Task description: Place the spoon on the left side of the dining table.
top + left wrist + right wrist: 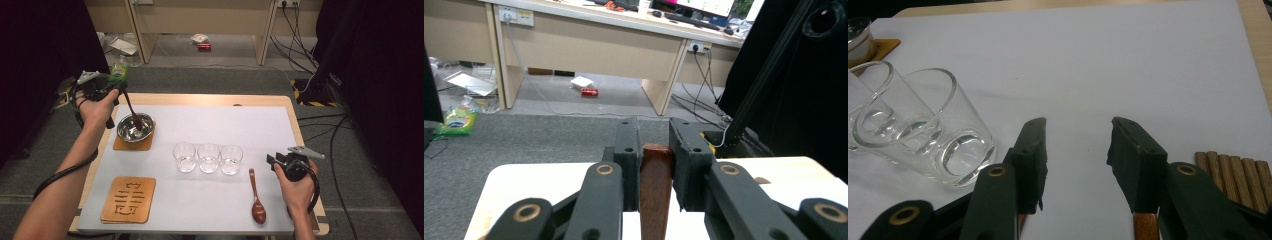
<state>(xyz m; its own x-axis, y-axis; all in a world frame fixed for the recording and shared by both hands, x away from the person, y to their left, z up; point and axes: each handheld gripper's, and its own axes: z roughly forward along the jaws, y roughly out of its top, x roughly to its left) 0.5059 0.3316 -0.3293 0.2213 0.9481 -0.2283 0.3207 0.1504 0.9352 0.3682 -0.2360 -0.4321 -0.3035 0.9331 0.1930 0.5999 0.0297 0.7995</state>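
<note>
High view: the left gripper (116,91) holds a spoon (132,112) with its tip in the metal bowl (135,127) at the far left; the three glasses (208,157) look empty, so transfer remains.

Left gripper view: jaws pinch the spoon handle (656,190).

Right gripper view: jaws spread, nothing between them, a second spoon (257,197) lying on the tabletop (1128,65) just below.

Glossy dark wood spoon (132,111); shiny metal bowl (145,131); clear smooth glasses (208,158); matt white sheet (210,125).
</note>
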